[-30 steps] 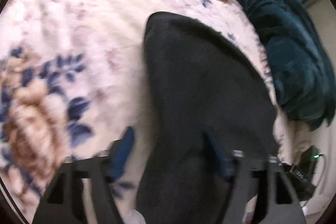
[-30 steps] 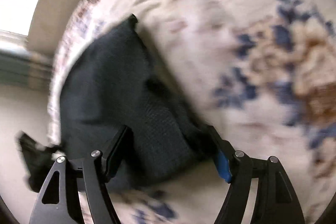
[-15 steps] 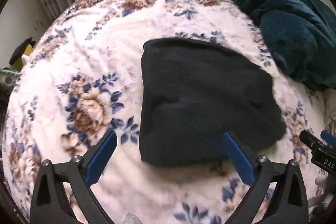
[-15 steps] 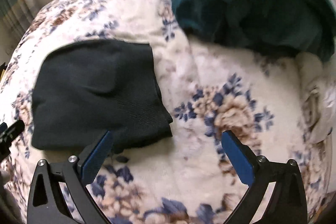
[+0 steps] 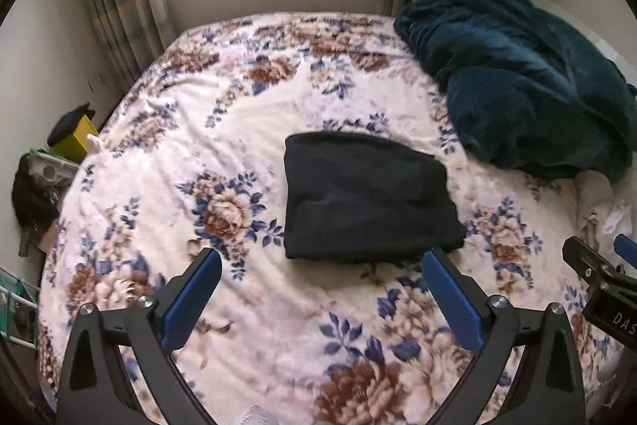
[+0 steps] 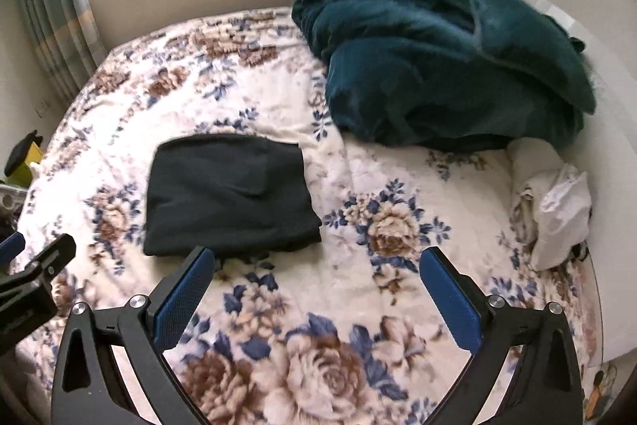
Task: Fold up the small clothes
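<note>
Lying folded beyond both spread grippers, the black garment.

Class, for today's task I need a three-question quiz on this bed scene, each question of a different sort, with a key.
1. True or false: the left tool is shut on the folded black knit garment.
2. Multiple choice: the rumpled teal plush blanket lies (a) on the garment, (b) apart from it, toward the curtains, (c) on the floor.
3. Fill in: the garment rests on the cream ______-patterned bedspread.

Key: 1 false, both the left and the right tool are open and hold nothing; 2 b; 3 floral.
</note>
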Demonstrator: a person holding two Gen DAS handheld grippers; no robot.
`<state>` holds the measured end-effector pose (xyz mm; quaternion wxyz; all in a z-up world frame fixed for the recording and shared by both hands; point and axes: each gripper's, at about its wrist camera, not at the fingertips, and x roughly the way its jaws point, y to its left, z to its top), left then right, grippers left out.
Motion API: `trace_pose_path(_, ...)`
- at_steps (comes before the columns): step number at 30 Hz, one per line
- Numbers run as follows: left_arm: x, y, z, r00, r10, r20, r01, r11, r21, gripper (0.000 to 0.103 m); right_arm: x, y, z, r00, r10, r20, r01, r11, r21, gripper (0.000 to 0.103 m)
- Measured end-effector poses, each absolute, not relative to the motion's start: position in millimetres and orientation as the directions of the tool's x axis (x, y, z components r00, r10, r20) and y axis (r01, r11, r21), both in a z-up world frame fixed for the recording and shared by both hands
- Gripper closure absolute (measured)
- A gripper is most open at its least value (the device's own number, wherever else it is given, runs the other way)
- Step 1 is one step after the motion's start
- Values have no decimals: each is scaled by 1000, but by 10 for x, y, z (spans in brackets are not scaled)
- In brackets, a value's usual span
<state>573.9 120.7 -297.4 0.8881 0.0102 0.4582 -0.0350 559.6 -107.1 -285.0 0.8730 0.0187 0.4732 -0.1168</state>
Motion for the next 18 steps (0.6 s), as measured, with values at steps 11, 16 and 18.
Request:
trace_pose_path(11, 4565, 1364, -1730, 640, -43, -767, 51, 999, -13, 0, 4253, -913, -1291, 621, -180, -763, 202, 977, -66, 0)
trace_pose_path(16, 4068, 1335, -1239, 673, -31, -739, 52, 999, 5, 0, 3657, -851, -647, 665, -158, -730, 167, 984, -60, 0)
trace_pose_path(18, 3861, 1313, -1049, 685, -39, -727, 57, 998, -1, 0, 3436, -836, -425, 682, -146, -717, 151, 987, -57, 0)
